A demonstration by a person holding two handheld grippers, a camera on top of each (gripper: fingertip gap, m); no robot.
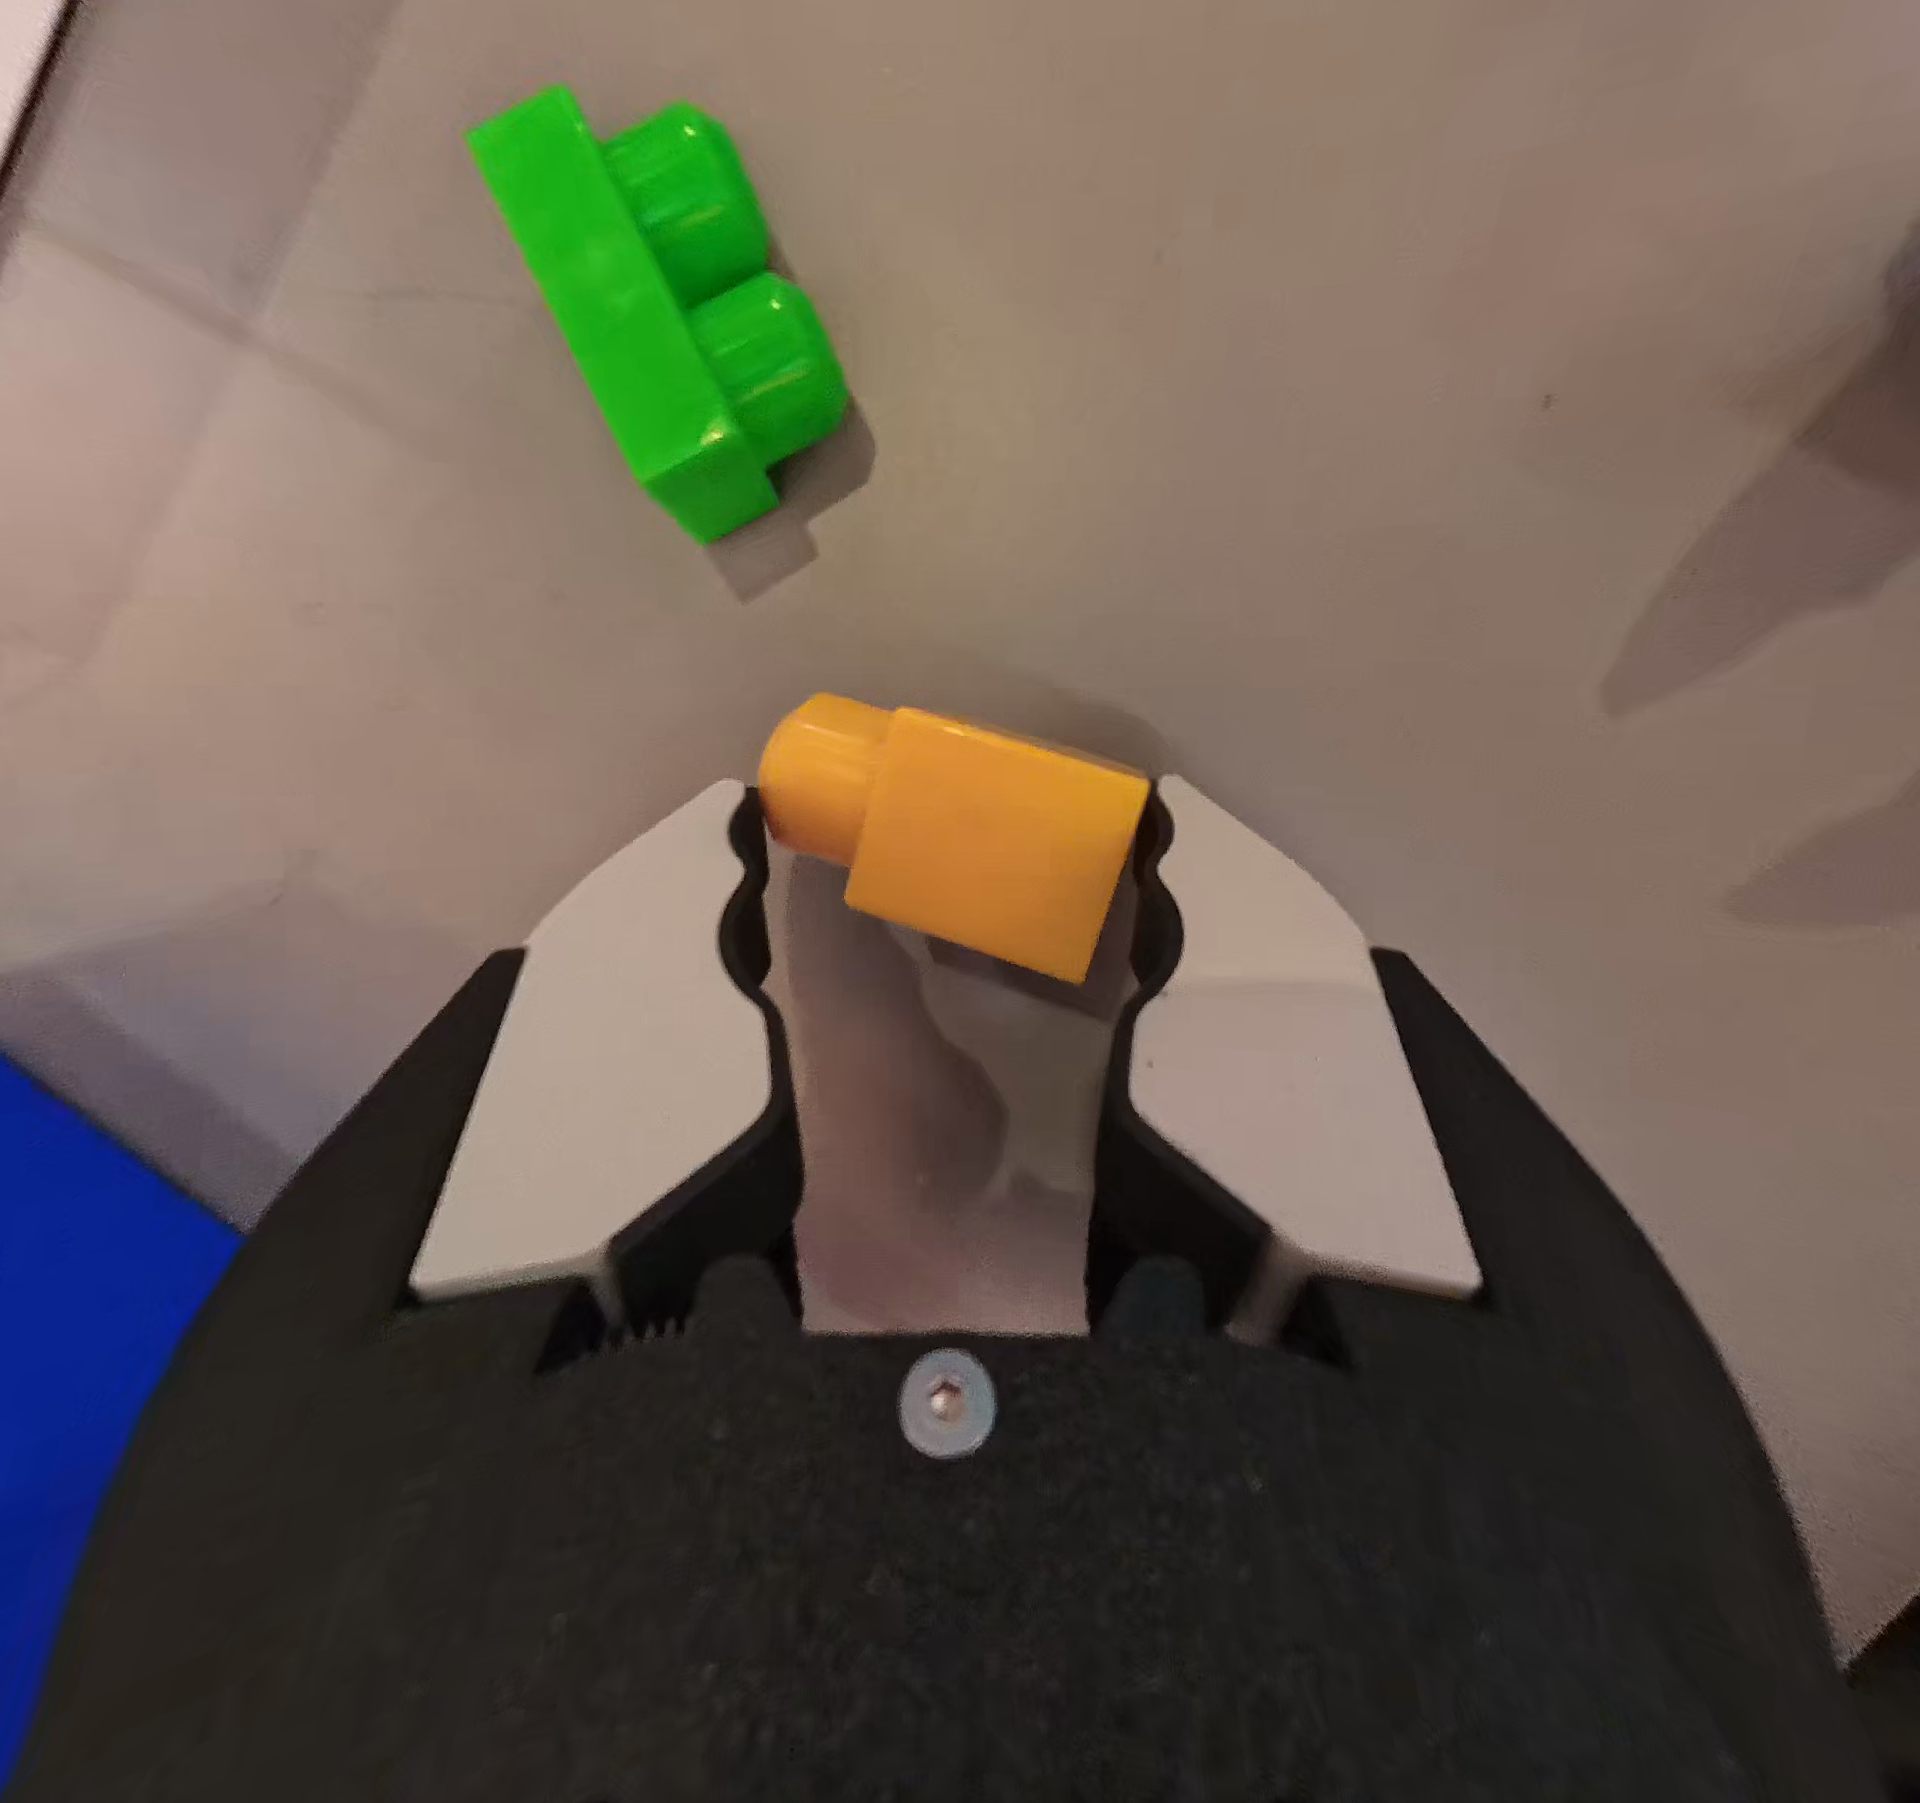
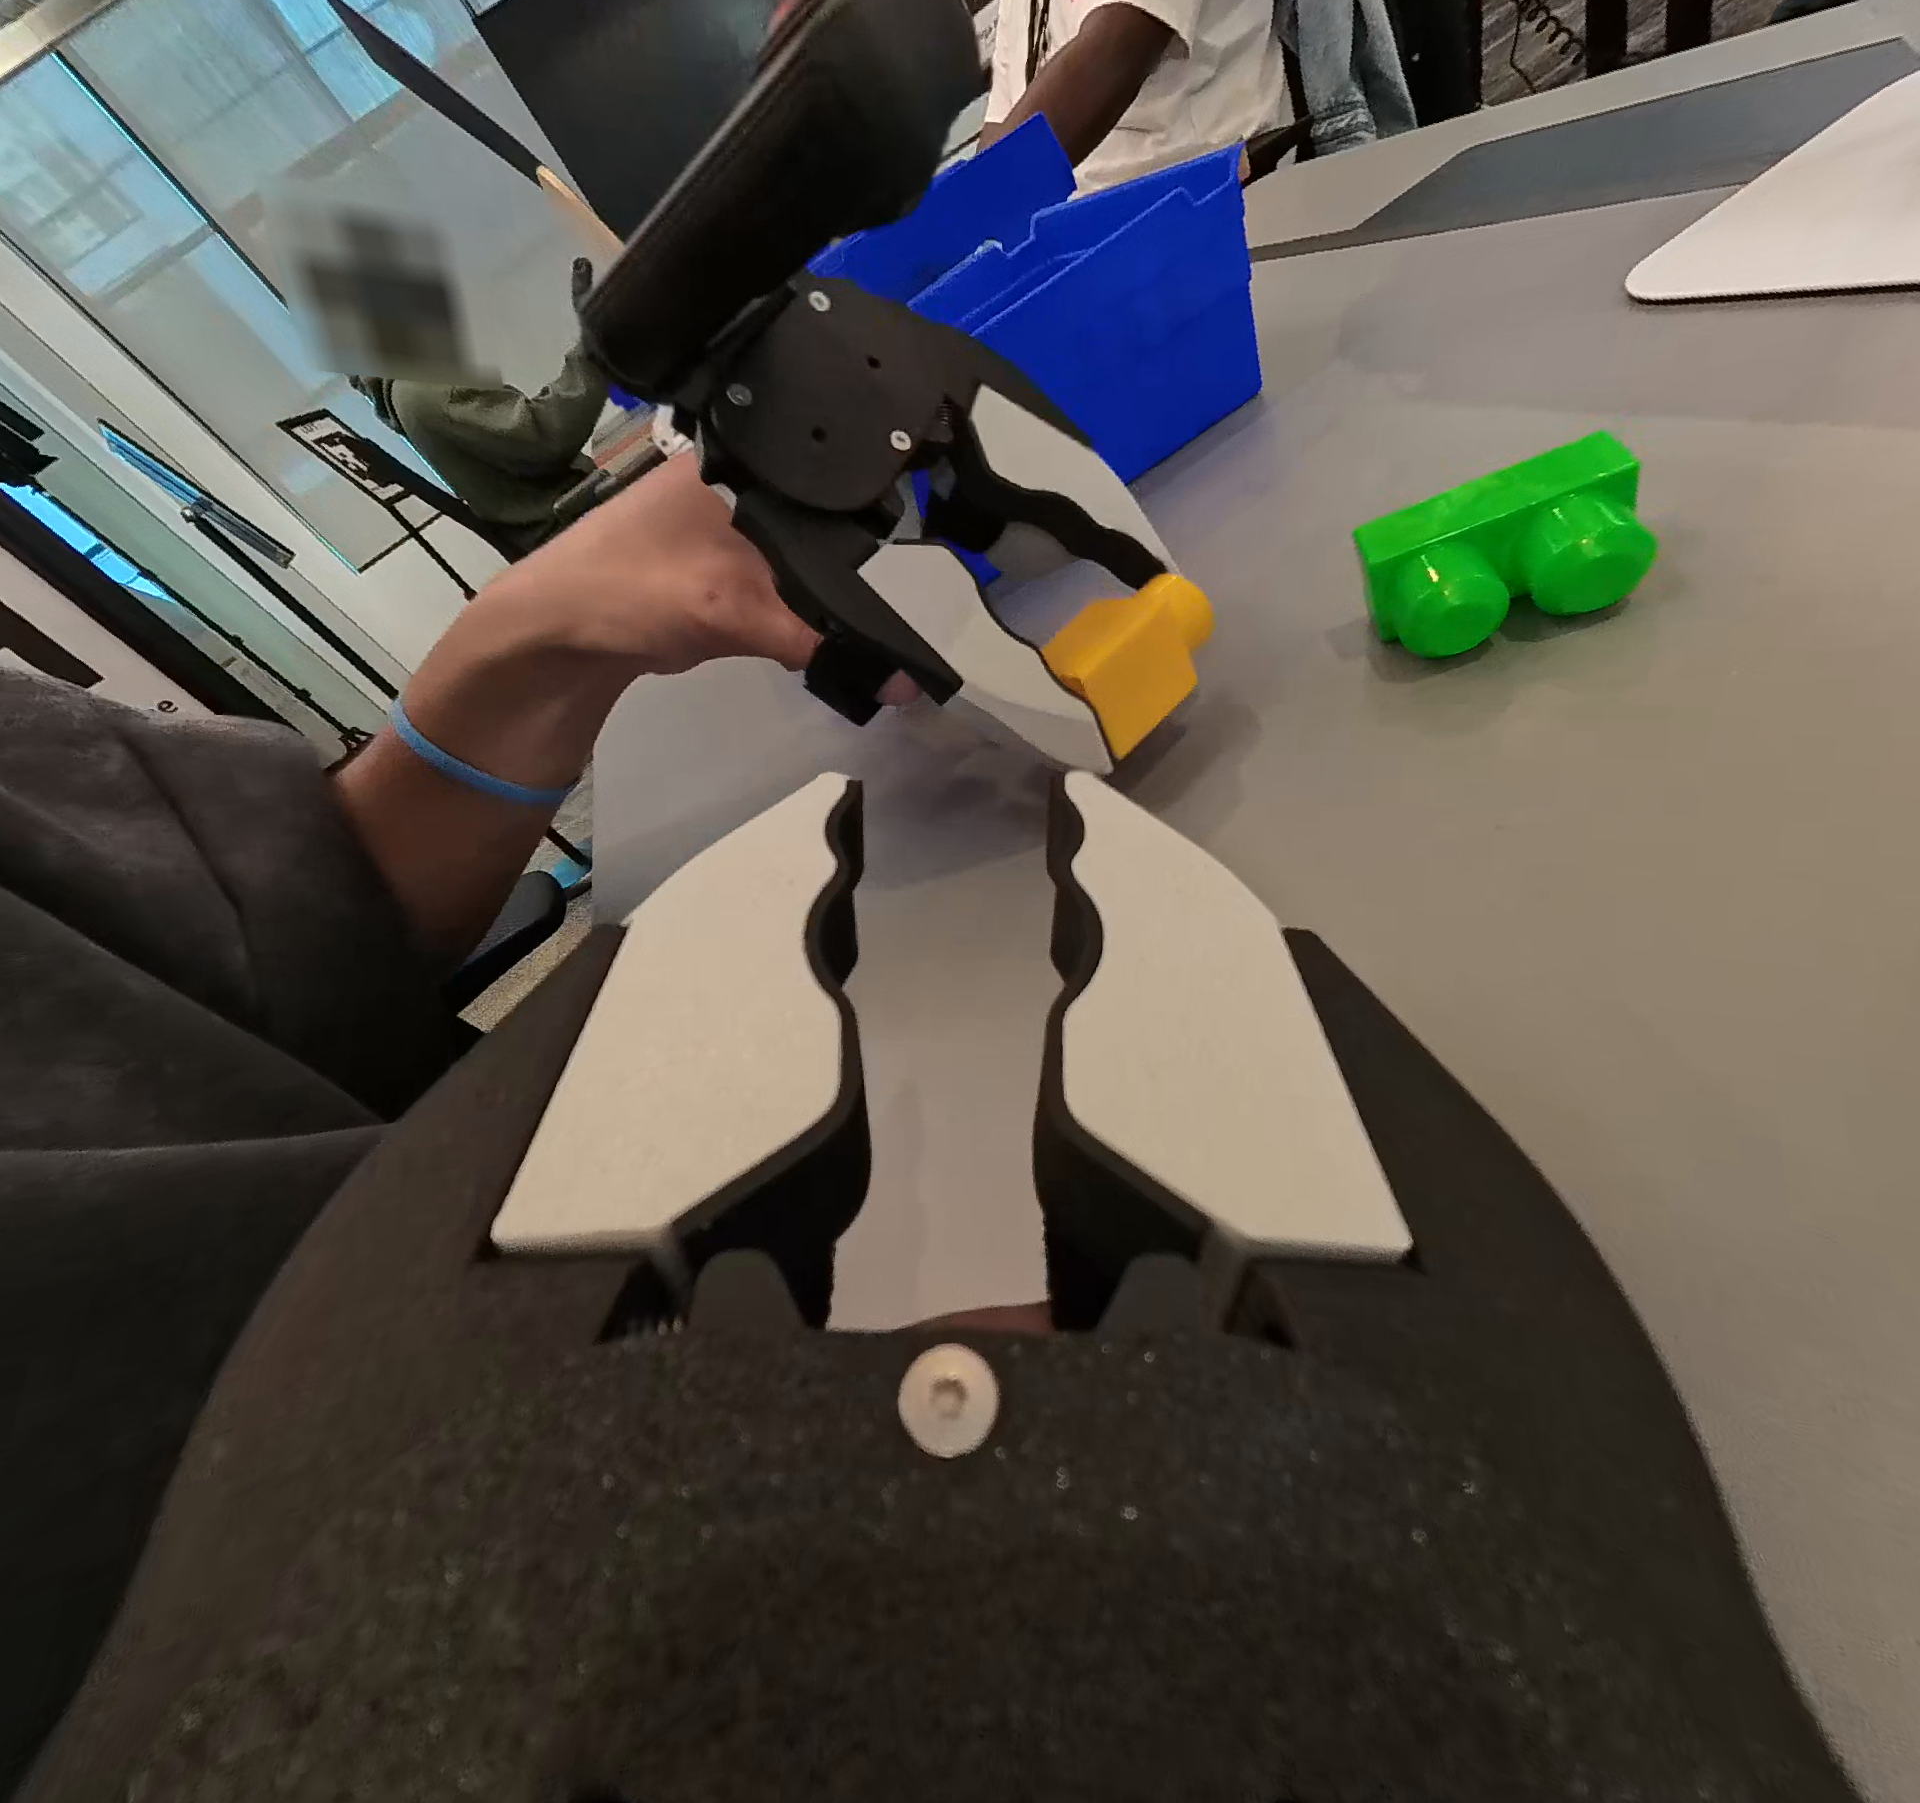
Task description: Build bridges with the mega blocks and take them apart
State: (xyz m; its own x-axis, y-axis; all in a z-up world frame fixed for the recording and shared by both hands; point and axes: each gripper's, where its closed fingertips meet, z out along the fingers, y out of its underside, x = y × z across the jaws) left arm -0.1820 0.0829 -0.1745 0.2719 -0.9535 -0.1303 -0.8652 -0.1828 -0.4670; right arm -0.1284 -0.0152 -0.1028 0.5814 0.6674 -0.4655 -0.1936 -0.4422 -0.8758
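My left gripper (image 1: 951, 808) is shut on a small yellow one-stud block (image 1: 977, 844), held sideways by its stud end and its base, just above the grey table. The same gripper (image 2: 1132, 662) and yellow block (image 2: 1127, 652) show in the right wrist view, held by a hand. A green two-stud block (image 1: 644, 309) lies on its side on the table ahead and to the left of the yellow block; it also shows in the right wrist view (image 2: 1507, 548). My right gripper (image 2: 956, 797) is open and empty, low over the table just short of the left gripper.
A blue plastic bin (image 2: 1122, 319) stands on the grey table (image 2: 1558, 922) behind the left gripper; its corner shows in the left wrist view (image 1: 83, 1286). A white flat stand (image 2: 1787, 226) lies at the far right. People stand and sit beyond the table's far edge.
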